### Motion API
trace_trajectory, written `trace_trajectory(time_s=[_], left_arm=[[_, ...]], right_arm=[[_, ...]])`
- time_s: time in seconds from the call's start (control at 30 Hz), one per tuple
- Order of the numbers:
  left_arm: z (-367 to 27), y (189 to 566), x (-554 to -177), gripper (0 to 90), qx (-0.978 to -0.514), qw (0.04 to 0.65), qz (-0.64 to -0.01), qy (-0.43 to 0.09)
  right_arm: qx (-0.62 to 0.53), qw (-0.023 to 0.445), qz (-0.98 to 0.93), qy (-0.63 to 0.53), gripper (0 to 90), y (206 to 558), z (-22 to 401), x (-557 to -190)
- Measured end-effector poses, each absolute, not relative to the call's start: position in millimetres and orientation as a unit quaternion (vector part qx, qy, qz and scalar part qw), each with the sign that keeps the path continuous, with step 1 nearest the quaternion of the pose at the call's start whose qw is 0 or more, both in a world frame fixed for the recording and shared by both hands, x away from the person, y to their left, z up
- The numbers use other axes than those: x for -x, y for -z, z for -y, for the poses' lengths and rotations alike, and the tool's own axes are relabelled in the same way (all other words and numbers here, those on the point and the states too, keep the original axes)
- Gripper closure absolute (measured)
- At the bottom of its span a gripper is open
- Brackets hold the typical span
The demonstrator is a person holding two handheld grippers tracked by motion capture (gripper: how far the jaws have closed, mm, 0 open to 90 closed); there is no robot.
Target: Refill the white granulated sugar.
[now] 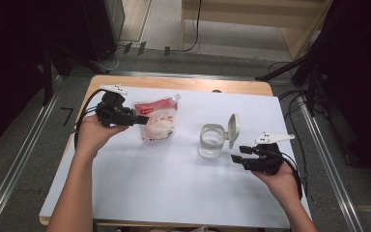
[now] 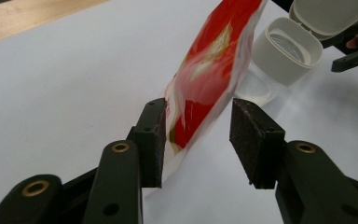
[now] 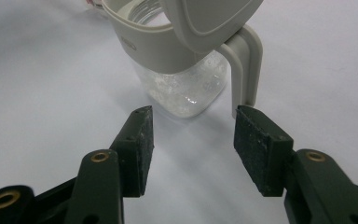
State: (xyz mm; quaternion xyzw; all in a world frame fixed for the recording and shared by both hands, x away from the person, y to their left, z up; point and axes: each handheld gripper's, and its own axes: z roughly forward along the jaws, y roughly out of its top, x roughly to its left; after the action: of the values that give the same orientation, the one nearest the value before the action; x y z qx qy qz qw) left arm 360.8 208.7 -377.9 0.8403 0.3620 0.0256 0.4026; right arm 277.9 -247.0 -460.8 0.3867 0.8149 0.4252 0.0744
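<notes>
Now, pouch (image 2: 205, 79): between my left fingers (image 2: 154, 140), its lower edge in the gap, long axis running away from me toward the jar; it lies near the table's (image 1: 140, 193) far left corner.
Left fingers: half open, one pad touching, not yet pinching.
Jar (image 3: 186, 84): just beyond my right fingers (image 3: 261, 149), lid flipped up.
Right fingers: half open, holding nothing.
</notes>
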Motion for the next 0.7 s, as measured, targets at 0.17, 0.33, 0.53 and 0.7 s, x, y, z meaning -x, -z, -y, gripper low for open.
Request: trace_trajectory(time_s=[0.17,0.33,0.53,0.7], left_arm=[[-200.8,376.7,-365.1,64.6,-0.848,0.396,-0.35,-0.038],[-195.7,378.4,-371.8,67.1,-0.851,0.391,-0.351,-0.025],[-192.5,380.8,-375.1,80.2,-0.85,0.392,-0.351,-0.021],[-194.7,382.7,-375.7,90.0,-0.851,0.388,-0.353,-0.018]], right_arm=[[-0.39,0.075,-0.816,-0.421,47.7,462.3,248.9,-274.1],[-0.389,0.076,-0.815,-0.422,47.4,462.2,249.6,-269.7],[-0.383,0.073,-0.817,-0.425,47.3,461.2,244.2,-266.3],[-0.367,0.068,-0.823,-0.428,47.2,459.9,235.9,-263.5]])
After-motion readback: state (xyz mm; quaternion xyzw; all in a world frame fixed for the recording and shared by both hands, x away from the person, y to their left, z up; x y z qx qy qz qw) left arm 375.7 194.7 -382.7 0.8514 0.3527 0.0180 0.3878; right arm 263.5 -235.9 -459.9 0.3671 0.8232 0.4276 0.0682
